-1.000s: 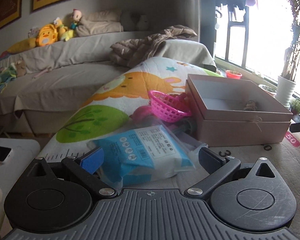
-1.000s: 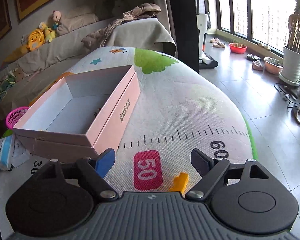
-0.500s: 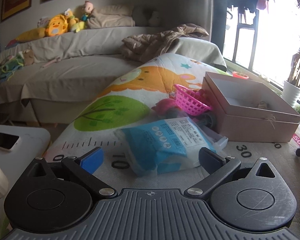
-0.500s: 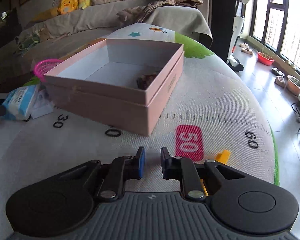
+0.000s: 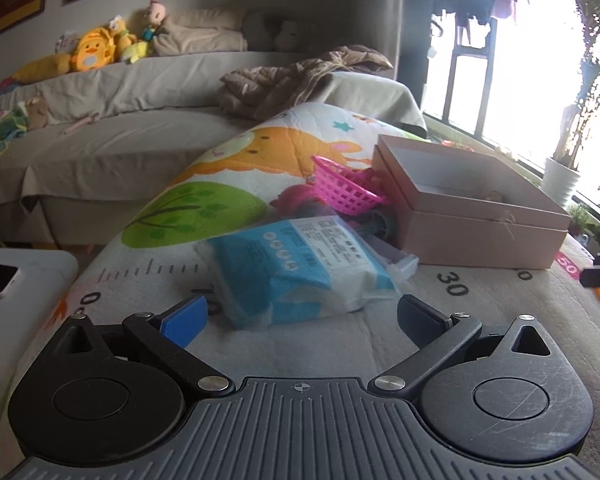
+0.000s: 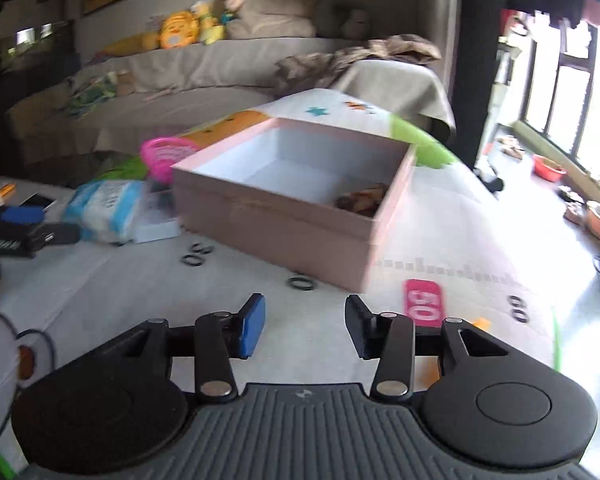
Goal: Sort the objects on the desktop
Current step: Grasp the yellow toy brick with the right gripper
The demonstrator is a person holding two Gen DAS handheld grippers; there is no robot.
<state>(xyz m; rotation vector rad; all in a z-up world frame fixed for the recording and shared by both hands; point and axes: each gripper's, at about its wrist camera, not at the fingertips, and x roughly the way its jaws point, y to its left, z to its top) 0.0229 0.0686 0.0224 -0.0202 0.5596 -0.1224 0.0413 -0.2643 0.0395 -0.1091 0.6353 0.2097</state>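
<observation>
1. Left hand-held gripper [image 5: 302,312] has its two fingers wide apart, with nothing between them. I see it low over the table [image 5: 480,320], right in front of the blue pack [image 5: 300,264].
2. Right hand-held gripper [image 6: 305,326] has its fingers partly apart and it holds nothing. It hangs over the mat, in front of the pink box [image 6: 300,200].
3. I think the blue pack is soft and light, like a bag of wipes or tissues. Its wrap looks shiny and thin, so it may slip or crinkle.
4. I would pinch it across its short sides, near the middle, so it does not flop down at one end.
5. It lies flat on the table, just beside the pink box, with a clear little case [image 5: 396,256] under its far edge.
6. A pink basket [image 5: 346,190] with small holes sits behind it. It looks like hard, thin plastic.
7. I think the pink box is stiff card. It is open on top, with a small brown thing [image 6: 362,198] in one corner; I cannot tell what.
8. A padded mat with printed numbers and pictures covers the table.
</observation>
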